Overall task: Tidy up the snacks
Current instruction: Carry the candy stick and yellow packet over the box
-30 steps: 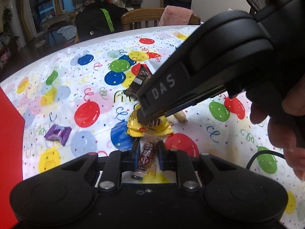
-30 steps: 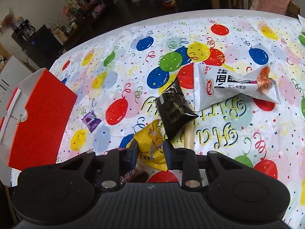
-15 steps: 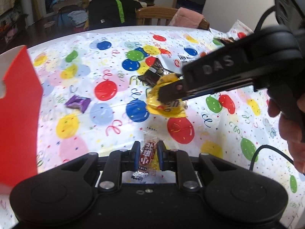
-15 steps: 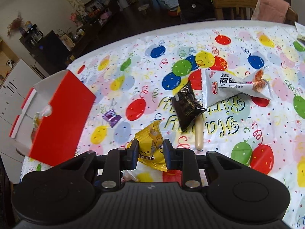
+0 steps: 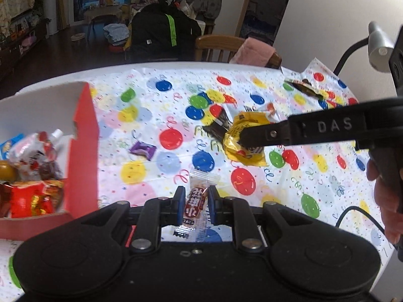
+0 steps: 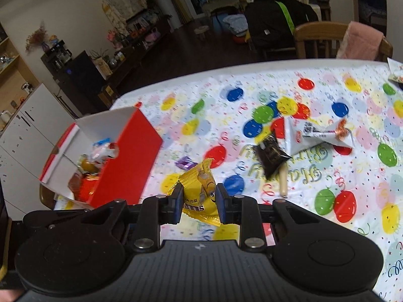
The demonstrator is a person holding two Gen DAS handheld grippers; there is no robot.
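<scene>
1. The left tool [image 5: 194, 202] is clenched on a small red candy in a clear wrapper [image 5: 195, 202], held off the surface; the pinch sits on the printed middle, likely so the loose wrapper ends do not slip out.
2. The right tool [image 6: 199, 200] is clenched on a yellow candy bag [image 6: 201, 191], gripped low on its body with the top corner sticking up free. From the left wrist view it hangs above the surface, well clear of the cloth.
3. Just to the left stands a red box [image 5: 84, 148], open at the top and already holding several snacks. Both tools carry their loads on its side of the surface, so I judge the step is dropping these two in.
4. Farther out on the balloon-print tablecloth [image 6: 314, 226] lie the snacks still to collect: a purple candy [image 5: 143, 149], a black packet [image 6: 272, 154] resting on a tan stick [image 6: 282, 180], and a white packet [image 6: 317, 136] beside it.
5. A wooden chair [image 6: 317, 37] stands beyond the far edge.
</scene>
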